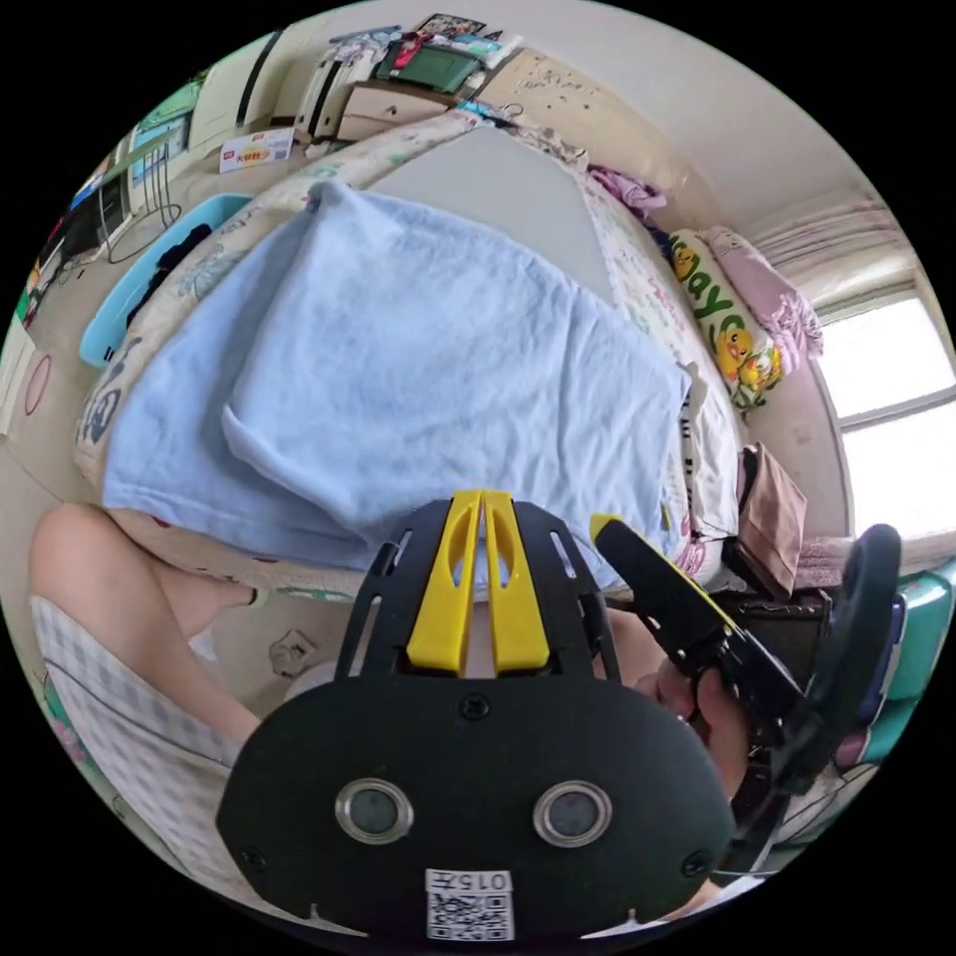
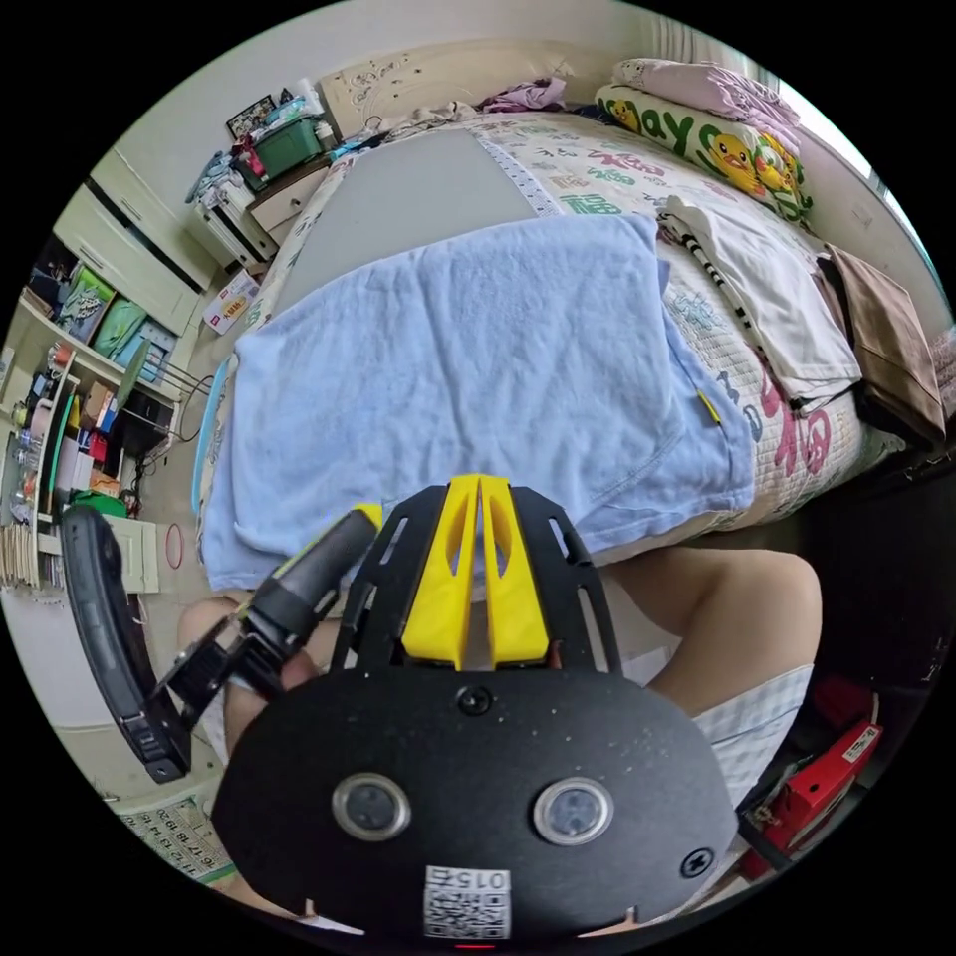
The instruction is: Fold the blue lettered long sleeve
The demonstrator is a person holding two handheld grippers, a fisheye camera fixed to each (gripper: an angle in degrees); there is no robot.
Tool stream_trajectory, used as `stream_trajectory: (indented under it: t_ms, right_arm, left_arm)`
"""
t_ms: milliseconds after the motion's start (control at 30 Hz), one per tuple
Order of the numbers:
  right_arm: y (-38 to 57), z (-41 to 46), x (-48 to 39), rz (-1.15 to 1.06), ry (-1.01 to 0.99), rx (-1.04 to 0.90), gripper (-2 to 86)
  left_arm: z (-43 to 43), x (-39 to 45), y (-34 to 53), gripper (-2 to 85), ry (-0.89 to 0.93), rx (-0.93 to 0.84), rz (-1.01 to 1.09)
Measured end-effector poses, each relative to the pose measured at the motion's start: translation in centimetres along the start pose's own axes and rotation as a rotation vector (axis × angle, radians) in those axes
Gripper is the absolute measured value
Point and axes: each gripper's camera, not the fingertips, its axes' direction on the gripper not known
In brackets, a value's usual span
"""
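Your left gripper has its yellow jaws pressed together with no cloth between them, the tips at the near edge of the shirt. Your right gripper stands the same way: jaws closed on nothing, tips over the near hem of the shirt.

The shirt, pale blue, lies spread flat on the bed, its near edge hanging over the bed's side above your knees. One sleeve is folded in across the body. No lettering is visible on the upturned side.

In the left gripper view your right gripper shows from the side, near the shirt's corner; whether it touches cannot be told. In the right gripper view your left gripper shows likewise.

Folded clothes lie beside the shirt. A pillow sits at the bed's far side.
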Motion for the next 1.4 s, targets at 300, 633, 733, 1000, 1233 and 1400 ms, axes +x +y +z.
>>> stream_trajectory:
  t_ms: [300,633,733,1000,1233,1400]
  right_arm:
    - [-2.1,-6.5,-2.6,0.005,0.169,0.009,-0.9]
    - [-5.5,-14.4,-6.6,-0.118,0.273,0.033,-1.0]
    - [-7.0,-16.5,-9.0,-0.185,0.367,0.015,-0.9]
    - [-10.0,-20.8,-14.3,-0.444,0.596,-0.054,-0.6]
    - [-13.4,-25.6,-14.9,-0.415,0.590,-0.074,-0.5]
    - [-15.2,-28.2,-15.0,-0.410,0.592,-0.076,-0.5]
  left_arm:
    - [2.7,0.4,0.6,-0.8,0.033,0.073,-0.103]
    - [4.3,0.1,2.1,-0.8,0.083,0.124,-0.136]
    - [4.7,-0.3,2.5,-0.8,0.117,0.127,-0.138]
    - [6.0,-1.4,3.3,-0.8,0.209,0.131,-0.106]
    - [6.8,-1.1,3.2,-0.8,0.198,0.102,-0.096]
    - [7.5,-1.0,3.3,-0.8,0.202,0.095,-0.092]
